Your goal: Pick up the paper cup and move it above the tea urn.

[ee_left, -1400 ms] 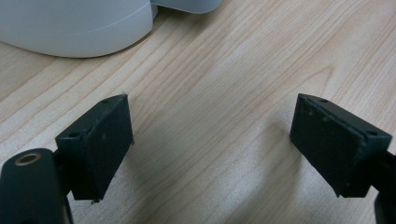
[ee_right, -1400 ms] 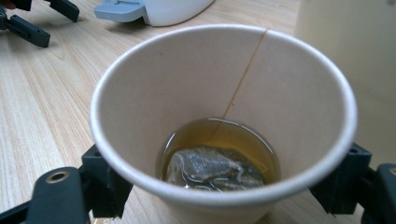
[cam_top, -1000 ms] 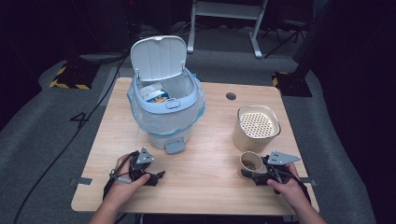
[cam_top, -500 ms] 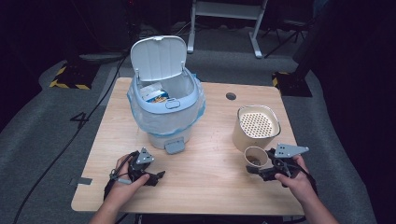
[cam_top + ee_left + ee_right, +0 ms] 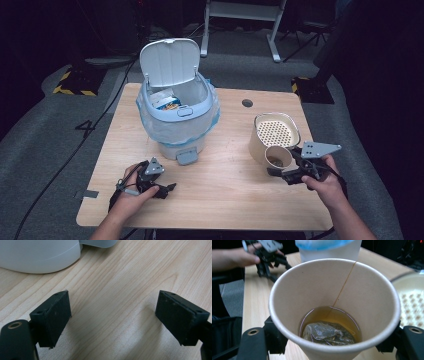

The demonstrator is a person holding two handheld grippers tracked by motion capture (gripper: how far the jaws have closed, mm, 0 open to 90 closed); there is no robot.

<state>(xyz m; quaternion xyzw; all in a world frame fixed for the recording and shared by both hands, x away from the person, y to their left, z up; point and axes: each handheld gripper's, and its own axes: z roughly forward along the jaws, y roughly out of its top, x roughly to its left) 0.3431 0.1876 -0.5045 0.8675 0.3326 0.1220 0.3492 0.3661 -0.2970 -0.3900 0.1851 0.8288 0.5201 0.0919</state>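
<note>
We had the paper cup (image 5: 334, 307) clamped in the right gripper (image 5: 287, 170), near-right of counter (image 5: 230, 190), beside strainer (image 5: 275, 132). Light, thin-walled, w/ tea + teabag (image 5: 325, 333): squeeze gently mid-wall, keep upright. Left gripper (image 5: 112, 320) gaped empty.

Grey floor (image 5: 45, 150), dark room.
</note>
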